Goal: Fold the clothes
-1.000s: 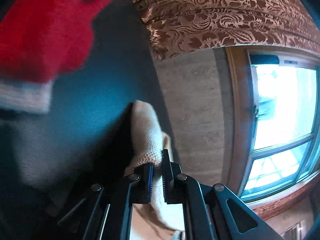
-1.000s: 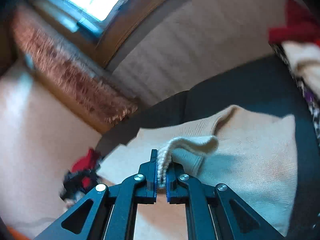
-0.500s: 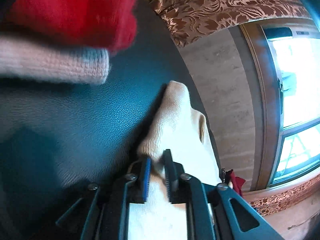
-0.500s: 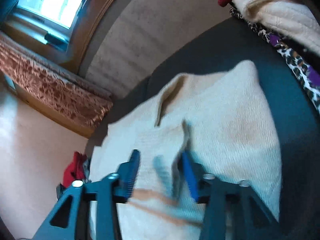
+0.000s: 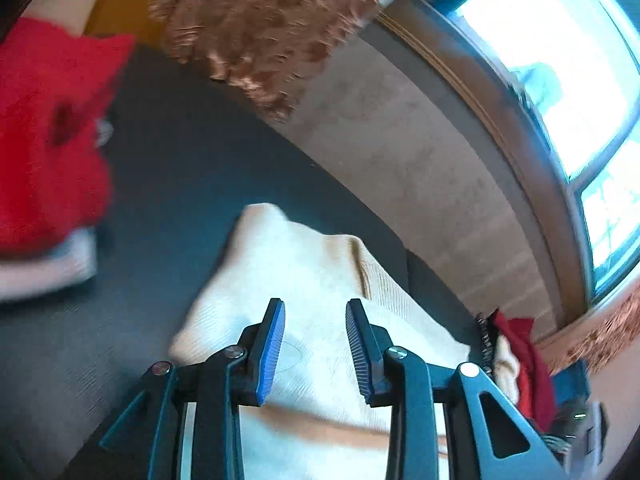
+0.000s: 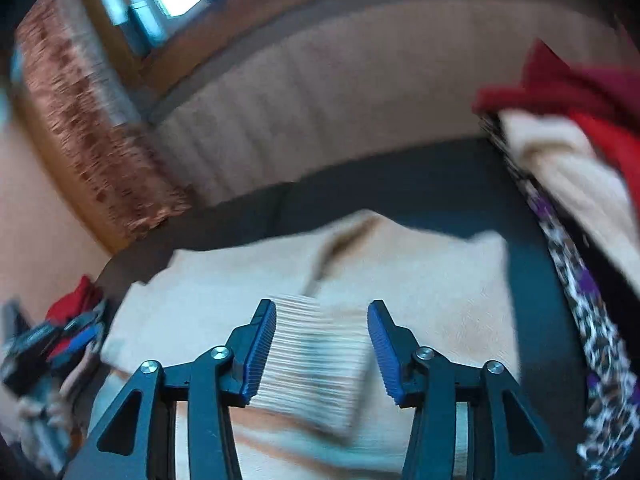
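Both tongs gape wide, holding nothing: the left tongs (image 5: 315,340) and right tongs (image 6: 322,344) hang above a cream knit sweater (image 6: 432,280) spread on a dark leathery sofa seat (image 5: 180,184), its ribbed cuff (image 6: 312,360) lying between the right pair's ridged blue pads.

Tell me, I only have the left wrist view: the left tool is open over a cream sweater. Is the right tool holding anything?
Observer: No. The right tool is open, jaws apart, above the cream sweater; its ribbed cuff lies between them, unpinched.
Operator: What lies on the right side of the sofa?
Observer: A leopard-print garment runs along the dark sofa edge, beside the sweater.
Operator: Anything on top of it?
Observer: A cream piece and a red one are piled there.
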Tool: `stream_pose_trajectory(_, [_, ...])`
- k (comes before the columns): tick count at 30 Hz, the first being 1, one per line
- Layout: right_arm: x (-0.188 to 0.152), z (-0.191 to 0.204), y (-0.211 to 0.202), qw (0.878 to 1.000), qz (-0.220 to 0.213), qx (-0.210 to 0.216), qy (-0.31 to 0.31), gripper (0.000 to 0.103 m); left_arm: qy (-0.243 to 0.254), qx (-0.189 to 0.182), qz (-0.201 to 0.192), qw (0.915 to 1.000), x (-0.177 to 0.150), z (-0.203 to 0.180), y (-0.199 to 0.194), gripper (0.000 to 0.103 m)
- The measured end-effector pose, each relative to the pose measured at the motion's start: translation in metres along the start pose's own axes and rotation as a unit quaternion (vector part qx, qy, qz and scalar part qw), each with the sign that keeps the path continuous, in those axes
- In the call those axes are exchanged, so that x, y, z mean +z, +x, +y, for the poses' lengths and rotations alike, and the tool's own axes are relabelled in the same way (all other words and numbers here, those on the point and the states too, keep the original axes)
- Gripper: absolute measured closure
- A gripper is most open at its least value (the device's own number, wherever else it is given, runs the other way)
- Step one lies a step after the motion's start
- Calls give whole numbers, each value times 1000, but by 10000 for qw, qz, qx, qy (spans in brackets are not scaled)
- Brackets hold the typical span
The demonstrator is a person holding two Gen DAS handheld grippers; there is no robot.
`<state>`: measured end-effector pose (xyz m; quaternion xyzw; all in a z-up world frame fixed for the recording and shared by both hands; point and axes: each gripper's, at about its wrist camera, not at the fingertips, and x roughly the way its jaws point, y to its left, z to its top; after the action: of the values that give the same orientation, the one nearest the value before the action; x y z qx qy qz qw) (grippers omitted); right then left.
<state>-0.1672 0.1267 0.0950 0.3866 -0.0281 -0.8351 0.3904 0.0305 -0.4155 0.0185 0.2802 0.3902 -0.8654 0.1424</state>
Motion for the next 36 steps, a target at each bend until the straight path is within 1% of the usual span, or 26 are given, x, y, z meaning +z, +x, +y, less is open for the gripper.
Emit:
stream_pose_trajectory(1, [2, 11, 2, 9997, 33, 85, -212, 43, 54, 26, 34, 10000, 1, -3, 9, 71])
stream_pose_trajectory(2, [3, 22, 8, 9989, 109, 159, -434, 37, 68, 98, 62, 9999, 2, -4, 20, 71])
stream_pose_trajectory(3, [2, 31, 15, 9976, 188, 207, -629, 36, 74, 191, 89, 9998, 1, -4, 30, 71])
stream_pose_trajectory(5, [-1, 40, 32, 9949, 369, 196, -920, 35, 11, 539, 127, 9985, -5, 10, 43, 71])
stream_pose_trajectory(6, [-4, 41, 45, 9936, 495, 92, -1008, 35, -112, 666, 125, 9976, -11, 22, 48, 79])
stream_pose_trajectory(8, [-12, 32, 66, 9920, 671, -111, -1061, 34, -363, 289, -174, 9988, -24, 40, 40, 83])
stream_pose_trajectory(9, [-13, 27, 71, 9919, 687, -155, -1056, 34, -558, 155, -211, 9981, -28, 46, 36, 85])
stream_pose_trajectory(11, [-5, 20, 74, 9925, 622, -181, -1036, 34, -650, 163, -320, 9972, -34, 49, 31, 86])
stream_pose_trajectory(15, [6, 21, 93, 9870, 723, -270, -1408, 26, -352, 558, -279, 9974, -29, 31, 46, 85])
stream_pose_trajectory(16, [9, 21, 97, 9861, 727, -299, -1463, 25, -349, 614, -274, 9971, -27, 27, 50, 85])
stream_pose_trajectory(18, [13, 26, 103, 9859, 729, -295, -1479, 24, -273, 680, -205, 9971, -24, 17, 50, 72])
stream_pose_trajectory(19, [15, 28, 106, 9857, 731, -293, -1488, 23, -199, 696, -132, 9973, -20, 15, 47, 71])
stream_pose_trajectory(20, [16, 29, 107, 9857, 729, -291, -1493, 23, -149, 671, -84, 9976, -16, 12, 43, 68])
stream_pose_trajectory(21, [16, 29, 107, 9857, 721, -288, -1495, 22, -151, 527, -121, 9984, -10, 10, 39, 66])
stream_pose_trajectory(24, [15, 30, 106, 9858, 699, -278, -1500, 21, 70, 272, -321, 9991, 9, 4, 36, 61])
stream_pose_trajectory(26, [14, 30, 106, 9859, 685, -272, -1504, 21, 149, 361, -250, 9989, 20, 5, 50, 61])
stream_pose_trajectory(29, [14, 31, 105, 9860, 663, -263, -1509, 20, -20, 527, -99, 9986, 32, 21, 77, 61])
stream_pose_trajectory(30, [13, 31, 105, 9860, 656, -260, -1511, 20, -117, 494, -146, 9986, 34, 30, 84, 62])
stream_pose_trajectory(31, [13, 31, 105, 9860, 648, -257, -1513, 20, -208, 371, -262, 9987, 33, 37, 85, 64])
stream_pose_trajectory(34, [12, 31, 104, 9861, 626, -247, -1518, 19, -665, 134, -491, 9965, 35, 57, 83, 78])
stream_pose_trajectory(35, [12, 31, 104, 9862, 623, -234, -1515, 18, -846, 93, -531, 9950, 36, 64, 82, 89])
stream_pose_trajectory(36, [12, 31, 105, 9864, 627, -206, -1505, 17, -994, 106, -529, 9936, 38, 68, 83, 98])
